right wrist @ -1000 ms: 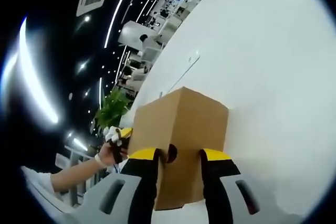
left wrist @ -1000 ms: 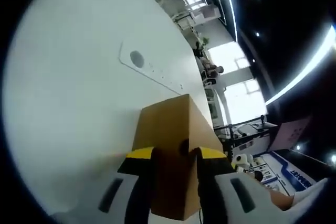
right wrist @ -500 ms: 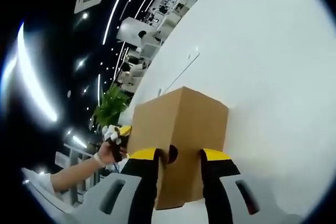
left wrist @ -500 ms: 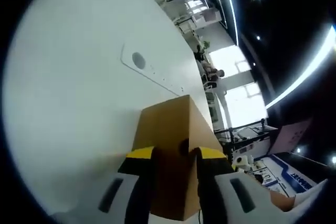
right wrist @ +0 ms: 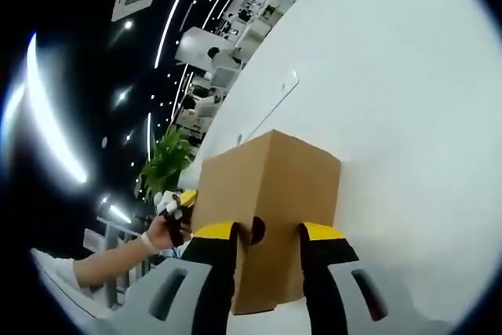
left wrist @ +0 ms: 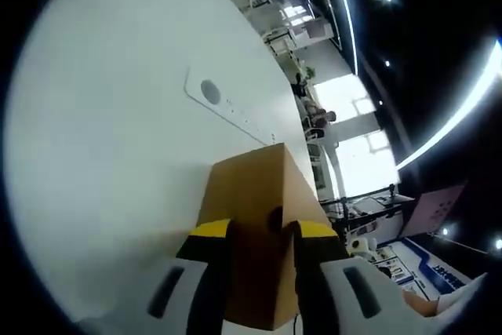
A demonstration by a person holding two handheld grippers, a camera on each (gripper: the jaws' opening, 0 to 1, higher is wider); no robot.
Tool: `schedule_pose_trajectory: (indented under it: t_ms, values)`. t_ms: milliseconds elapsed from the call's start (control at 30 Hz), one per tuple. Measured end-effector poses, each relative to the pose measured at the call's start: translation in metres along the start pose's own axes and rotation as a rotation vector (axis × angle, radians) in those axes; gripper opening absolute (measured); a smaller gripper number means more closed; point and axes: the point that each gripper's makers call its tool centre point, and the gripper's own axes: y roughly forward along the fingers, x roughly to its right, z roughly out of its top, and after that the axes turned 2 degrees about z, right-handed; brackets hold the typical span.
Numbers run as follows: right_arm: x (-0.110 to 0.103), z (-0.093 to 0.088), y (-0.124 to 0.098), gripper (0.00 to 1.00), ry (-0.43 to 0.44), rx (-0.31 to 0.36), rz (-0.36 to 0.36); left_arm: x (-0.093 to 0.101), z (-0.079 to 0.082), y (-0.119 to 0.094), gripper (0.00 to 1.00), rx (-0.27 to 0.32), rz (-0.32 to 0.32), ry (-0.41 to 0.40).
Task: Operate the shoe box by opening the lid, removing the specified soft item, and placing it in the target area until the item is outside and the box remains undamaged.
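The box [left wrist: 251,217] on the white table [left wrist: 102,154] is clamped at opposite ends. The left gripper [left wrist: 261,234] and right gripper [right wrist: 267,234] are each closed on a box edge.

The right gripper [right wrist: 267,250] clamps the brown shoe box [right wrist: 271,194] on the white desk [right wrist: 400,107]; the left gripper [right wrist: 179,208] sits behind the box.

The plain brown cardboard shoe box [left wrist: 249,194] [right wrist: 267,186] carries no print. The left gripper [left wrist: 261,234] and the right gripper [right wrist: 267,234] are white with black jaws and yellow tips. The smooth white table [left wrist: 110,154] [right wrist: 408,115] has a grey round spot. The potted plant [right wrist: 166,164] is green.
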Motion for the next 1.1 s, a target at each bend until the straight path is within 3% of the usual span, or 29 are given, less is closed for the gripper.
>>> schedule_pose_trajectory:
  t_ms: [900,1100]
  values:
    - [0.001,0.012,0.005,0.30,-0.036,-0.013,-0.018,-0.002,-0.008,-0.008,0.30,0.010,0.021,-0.016]
    - [0.001,0.014,0.006,0.29,-0.029,-0.022,-0.019,-0.003,-0.012,-0.012,0.30,-0.011,0.032,-0.021]
